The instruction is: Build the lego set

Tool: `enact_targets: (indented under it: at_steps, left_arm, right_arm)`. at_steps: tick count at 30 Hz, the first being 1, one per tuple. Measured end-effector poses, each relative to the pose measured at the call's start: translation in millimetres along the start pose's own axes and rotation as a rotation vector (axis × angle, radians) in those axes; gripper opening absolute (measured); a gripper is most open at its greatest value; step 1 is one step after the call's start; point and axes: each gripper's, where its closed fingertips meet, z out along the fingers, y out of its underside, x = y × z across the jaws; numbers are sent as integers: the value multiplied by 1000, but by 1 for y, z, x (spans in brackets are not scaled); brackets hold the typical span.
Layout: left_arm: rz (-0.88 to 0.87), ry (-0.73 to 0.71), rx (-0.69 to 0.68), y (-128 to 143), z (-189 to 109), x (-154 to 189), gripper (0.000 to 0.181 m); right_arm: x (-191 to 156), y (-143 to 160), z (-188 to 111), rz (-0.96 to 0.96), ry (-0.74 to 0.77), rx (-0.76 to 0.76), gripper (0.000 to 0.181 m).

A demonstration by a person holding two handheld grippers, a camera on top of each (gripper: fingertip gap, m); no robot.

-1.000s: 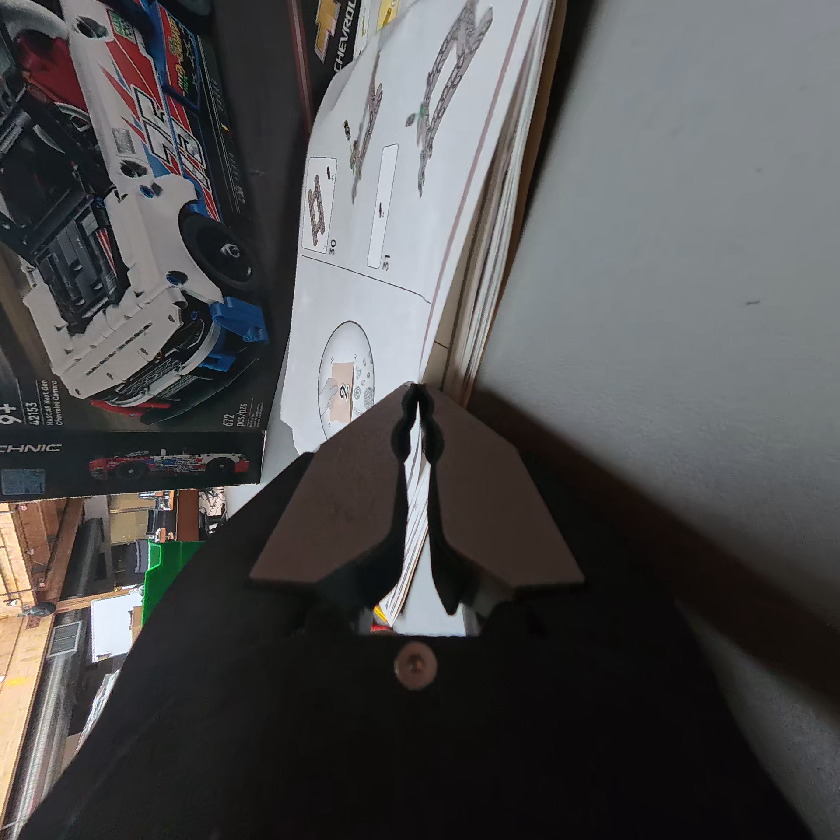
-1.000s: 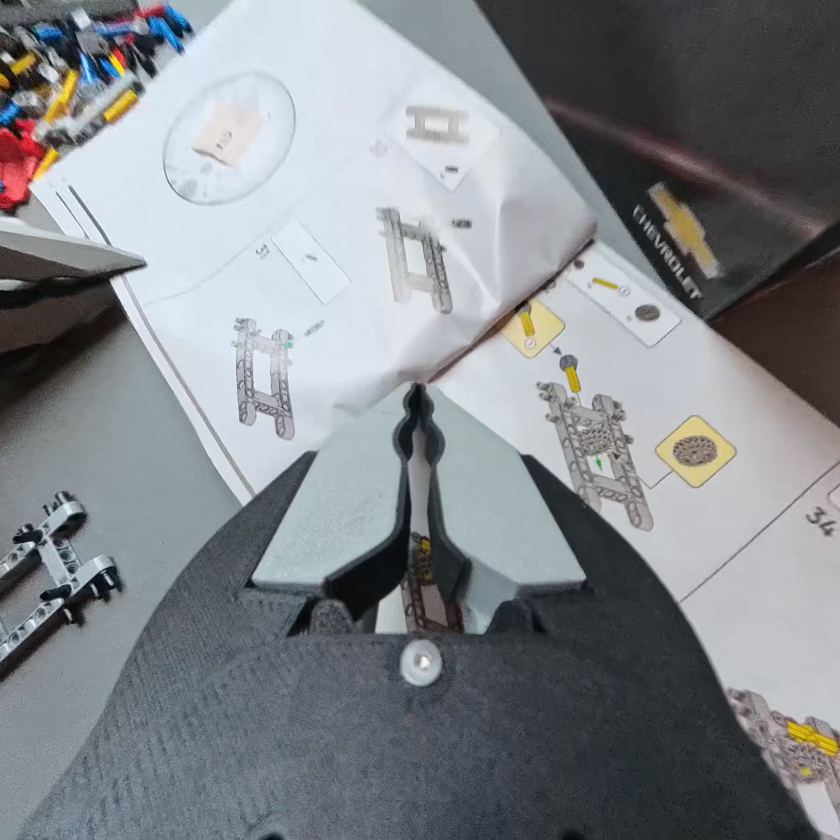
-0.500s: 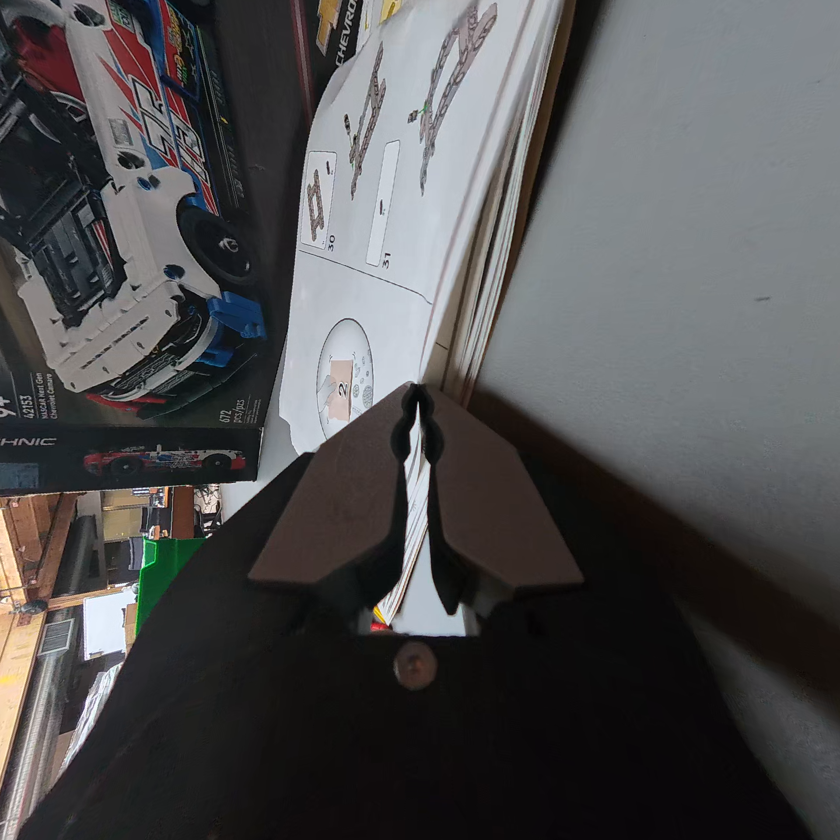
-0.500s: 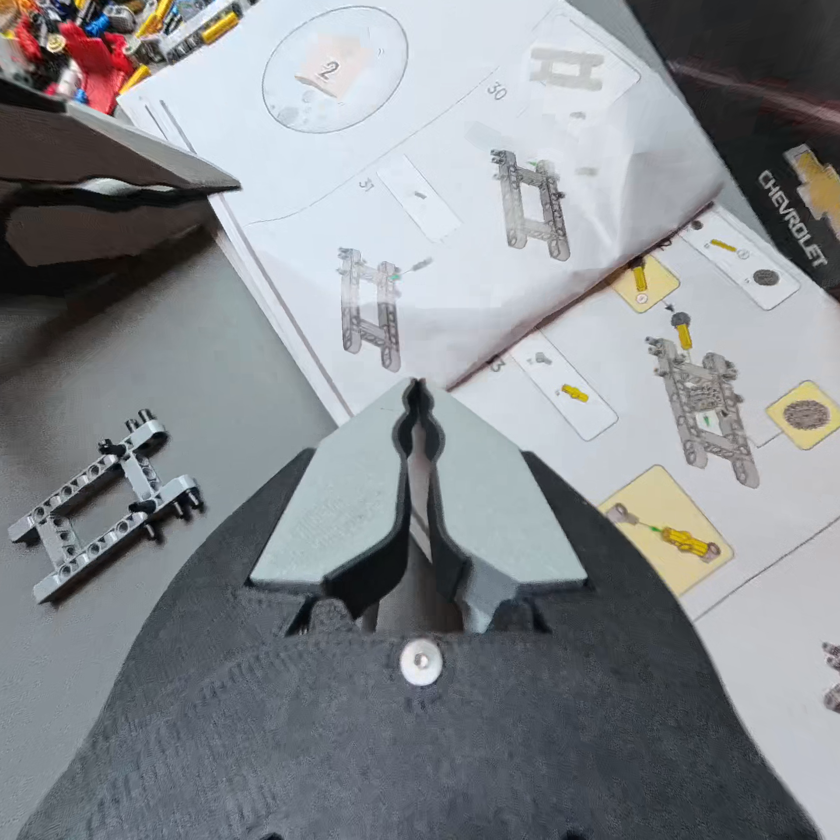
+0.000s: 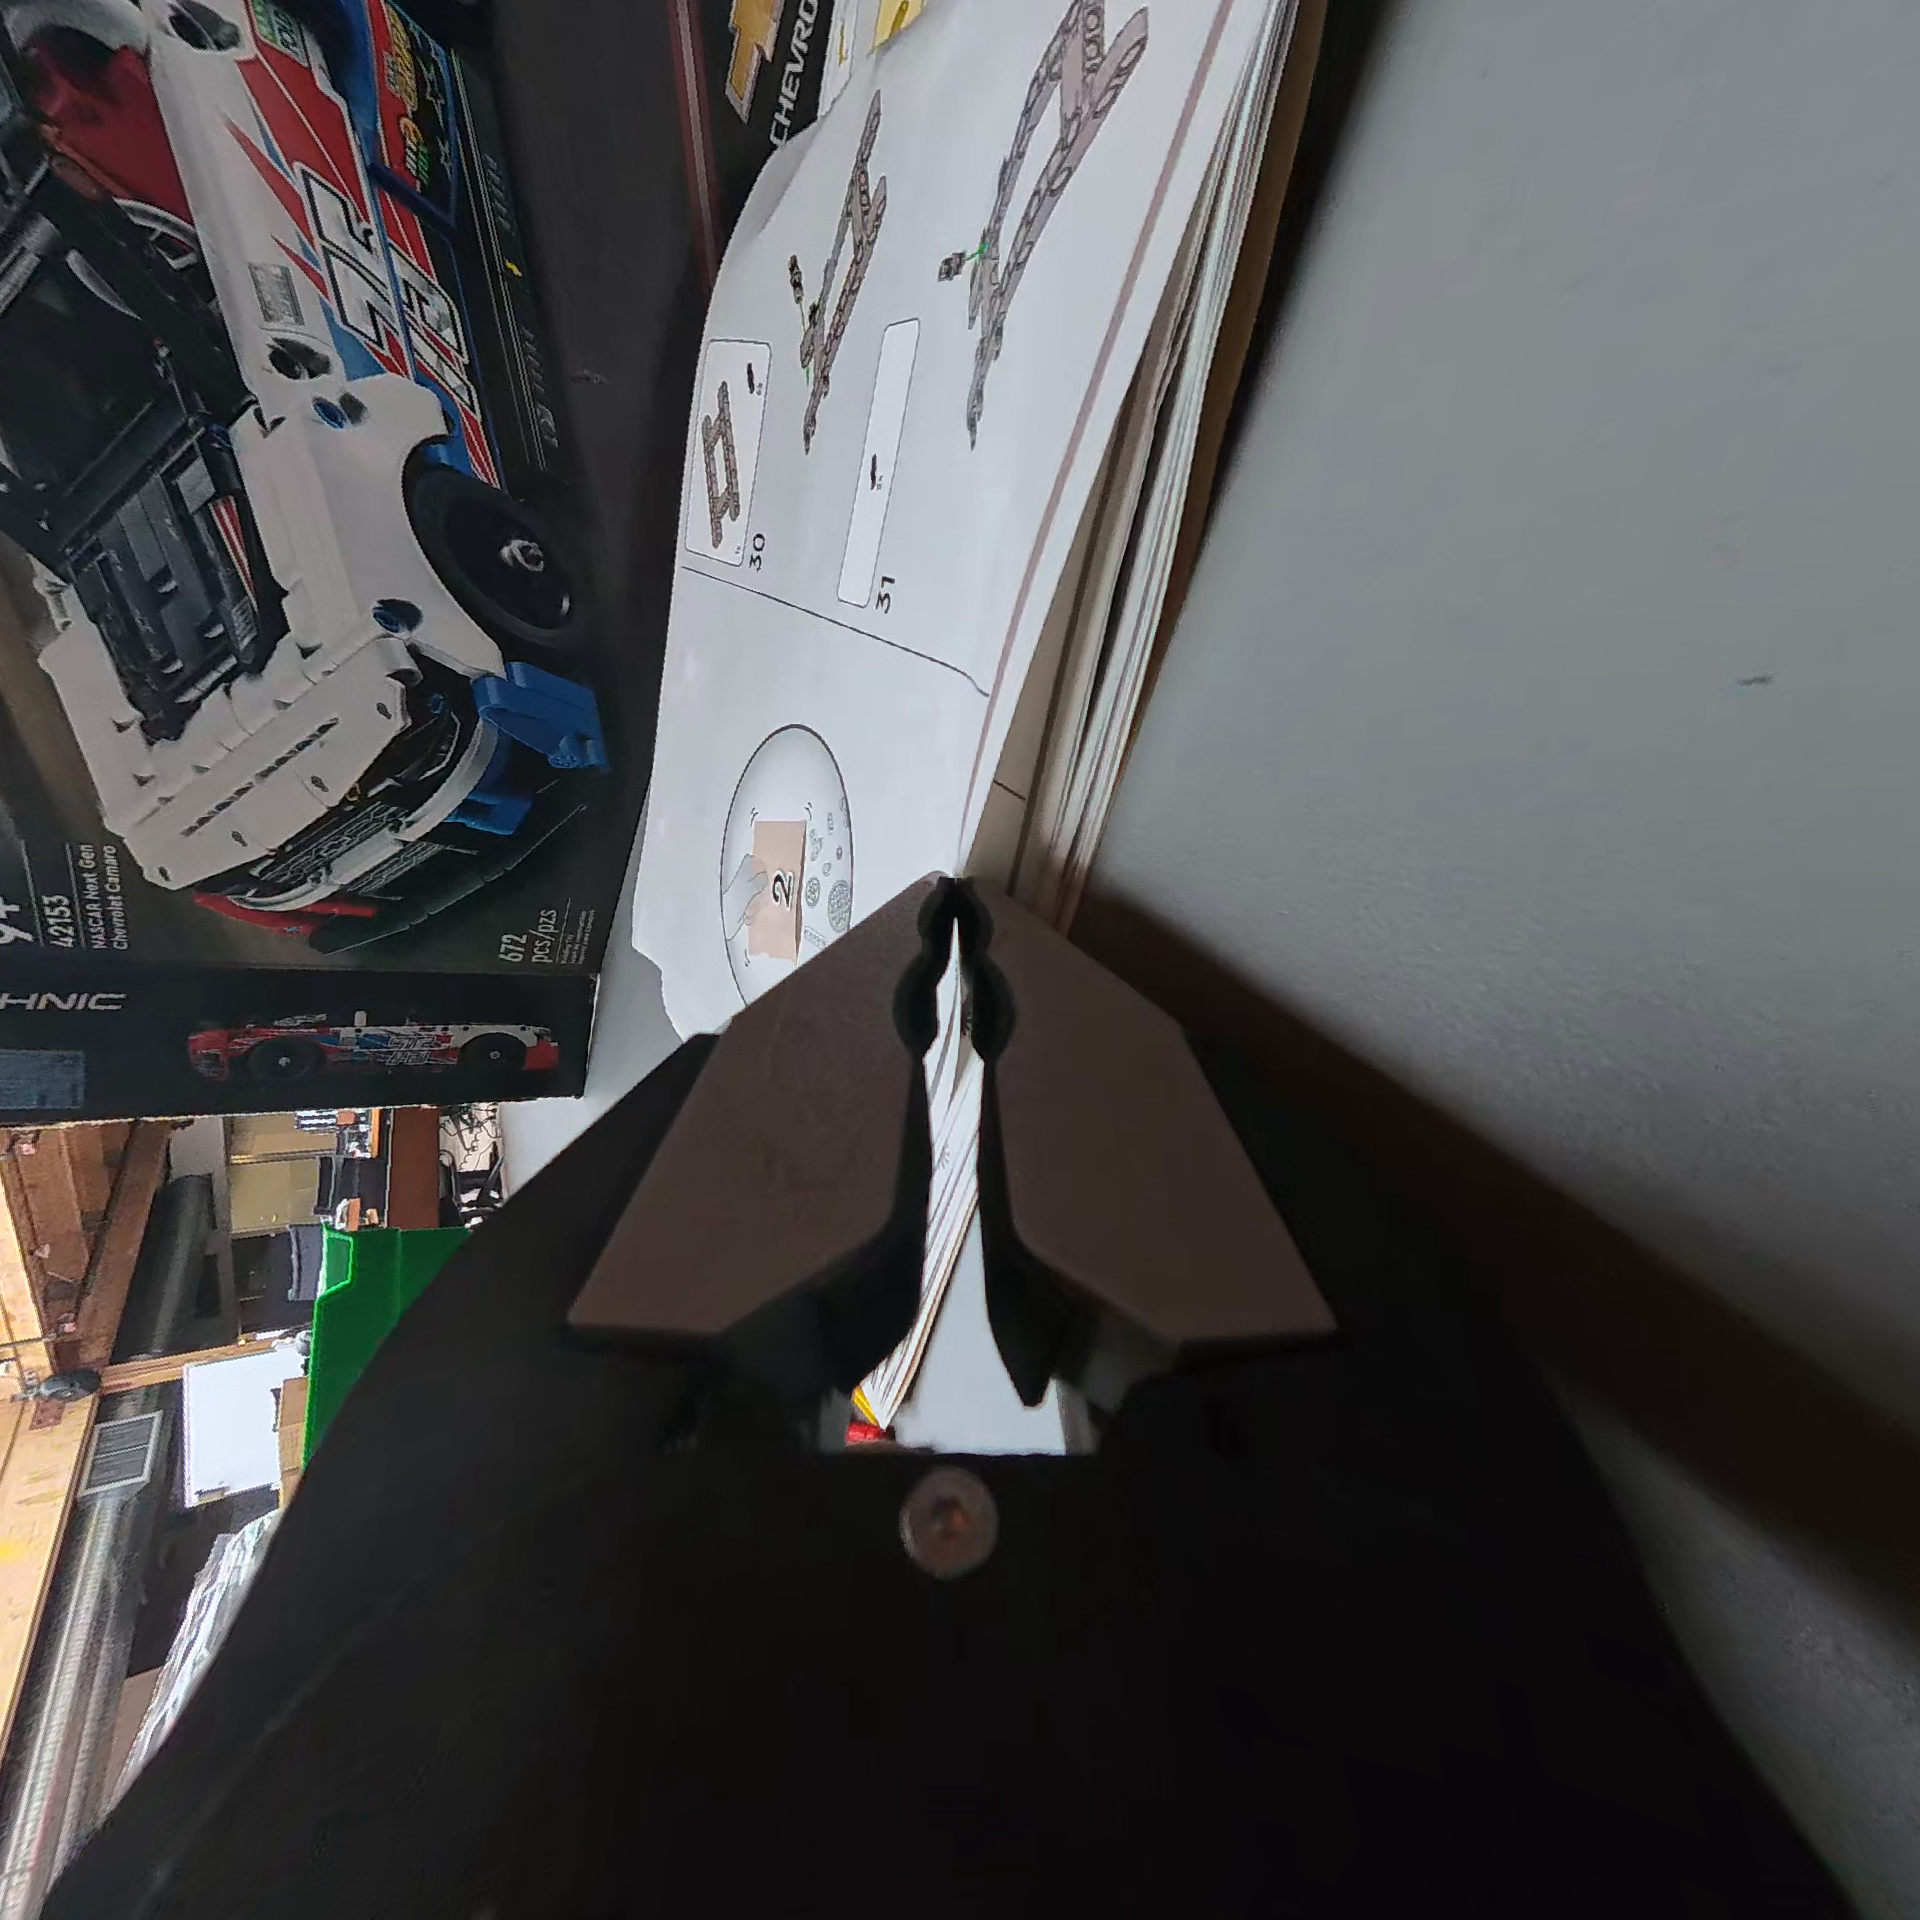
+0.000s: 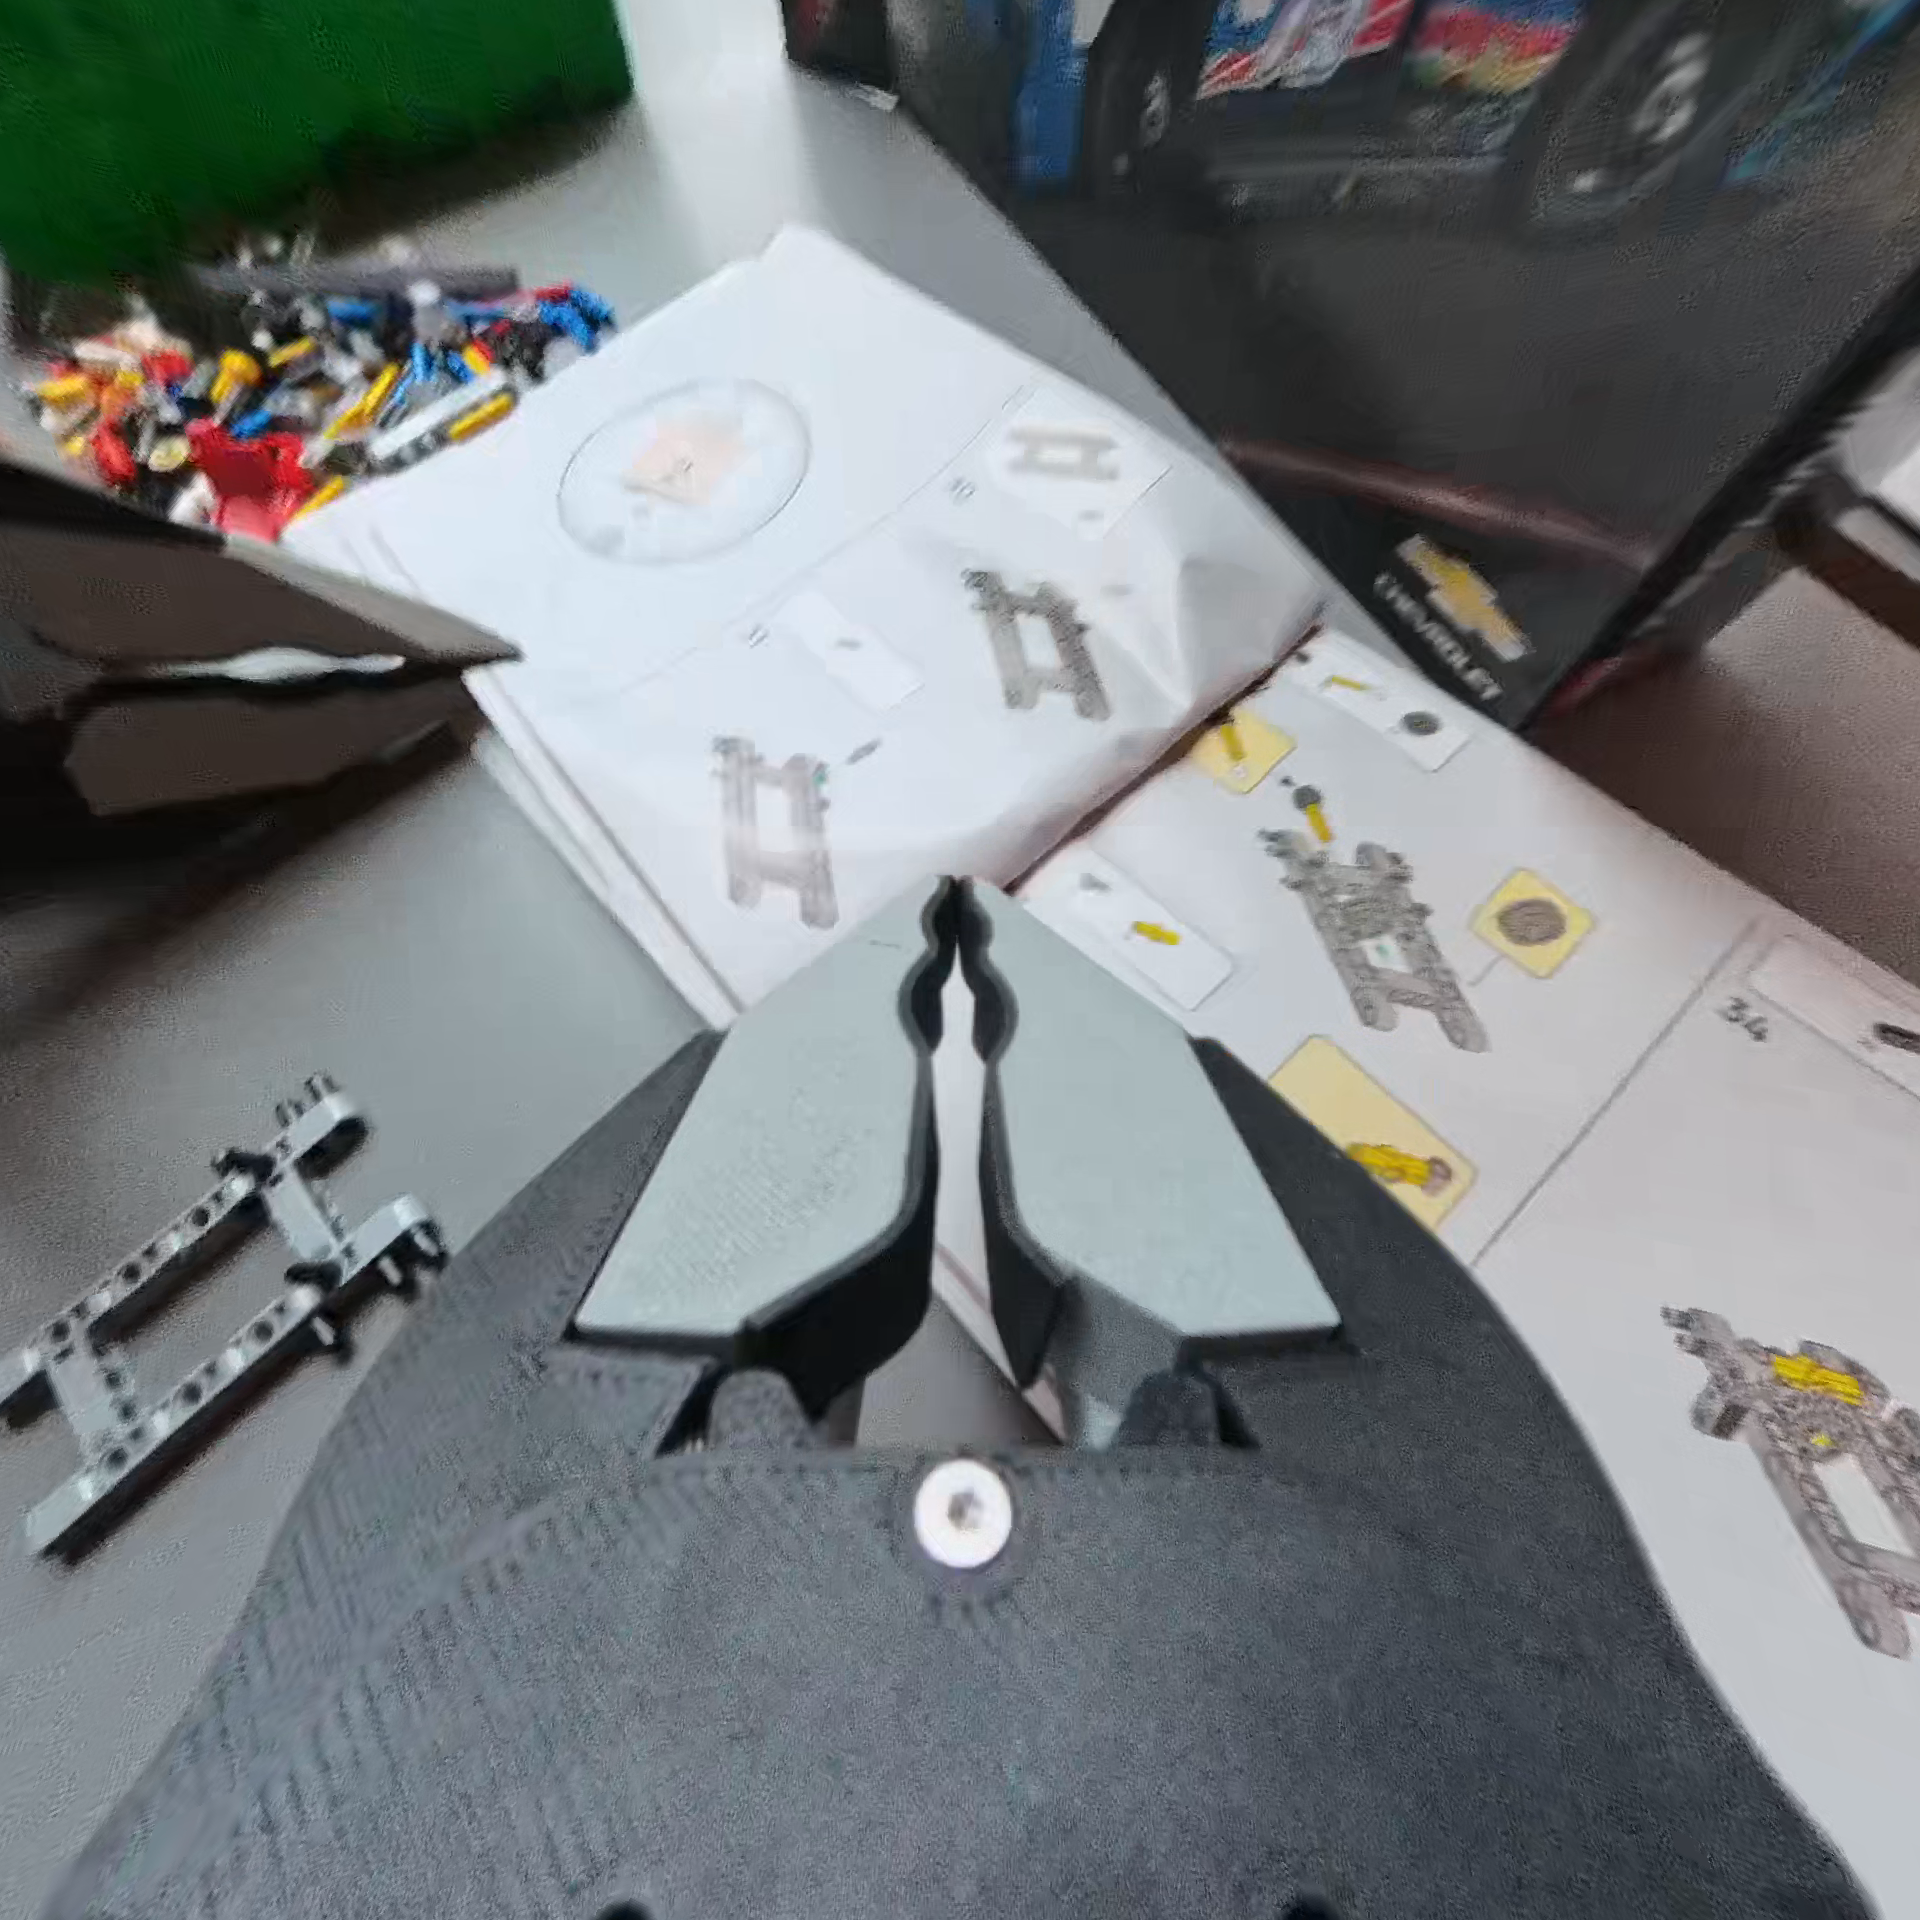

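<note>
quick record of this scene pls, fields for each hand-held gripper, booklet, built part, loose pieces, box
left hand-held gripper: shut on the instruction booklet's page edges
right hand-held gripper: shut, nothing seen in it
instruction booklet: open on the grey table
grey beam frame: flat on table, left of right hand-held gripper
loose pieces: mixed-colour pile beyond booklet
set box: beside booklet
</note>
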Motion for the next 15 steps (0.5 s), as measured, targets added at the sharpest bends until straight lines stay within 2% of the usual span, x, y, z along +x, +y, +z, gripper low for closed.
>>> enact_targets:
  at_steps: [1, 6, 7, 10, 15]
  left_arm:
    - [-2, 2, 0, 0, 0, 0, 0]
    - [-1, 4, -5, 2, 0, 0, 0]
    - [5, 1, -9, 3, -1, -1, 0]
    - [13, 4, -5, 3, -3, 1, 0]
    - [-4, 18, -4, 3, -4, 1, 0]
  right_arm:
    - [13, -7, 1, 38, 52, 34, 0]
    - [67, 10, 37, 40, 257, -122, 0]
    - [70, 11, 40, 48, 256, -125, 0]
    - [74, 14, 39, 119, 221, -117, 0]
    - [84, 16, 33, 97, 308, -115, 0]
